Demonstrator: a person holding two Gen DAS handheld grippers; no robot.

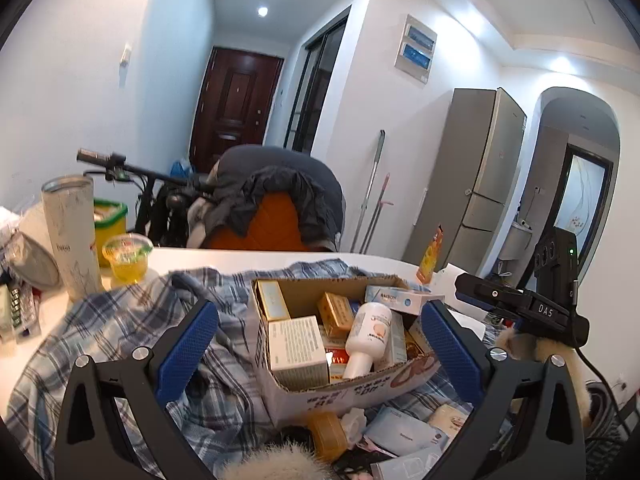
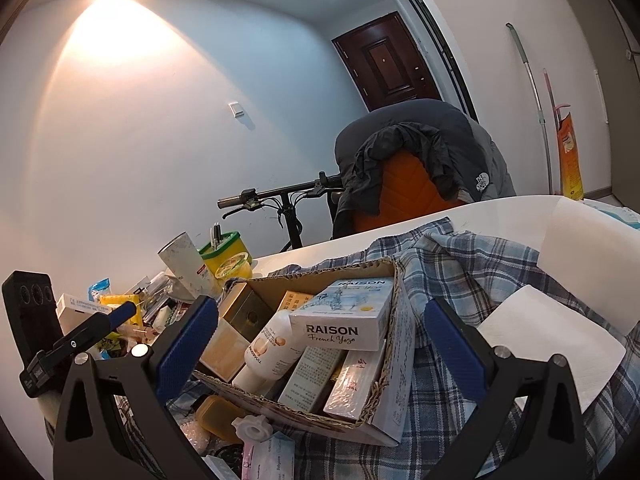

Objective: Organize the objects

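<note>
A cardboard box [image 1: 340,386] sits on a blue plaid cloth [image 1: 120,320] and holds several small cartons and a white bottle [image 1: 366,336]. My left gripper [image 1: 320,336] is open and empty, its blue pads [image 1: 188,344] either side of the box. In the right wrist view the same box [image 2: 384,412] holds a white RAISON carton [image 2: 344,320] and the bottle [image 2: 268,348]. My right gripper [image 2: 320,336] is open and empty, hovering over the box. Each view shows the other gripper at its edge.
A tall white tumbler [image 1: 72,236], a yellow jelly cup [image 1: 127,258] and a green-lidded tub [image 1: 110,220] stand at the left. Loose packets, a yellow soap [image 1: 326,434] and wipes [image 1: 404,432] lie in front. White paper [image 2: 548,340] lies at right. A chair with jackets [image 1: 276,196] stands behind the table.
</note>
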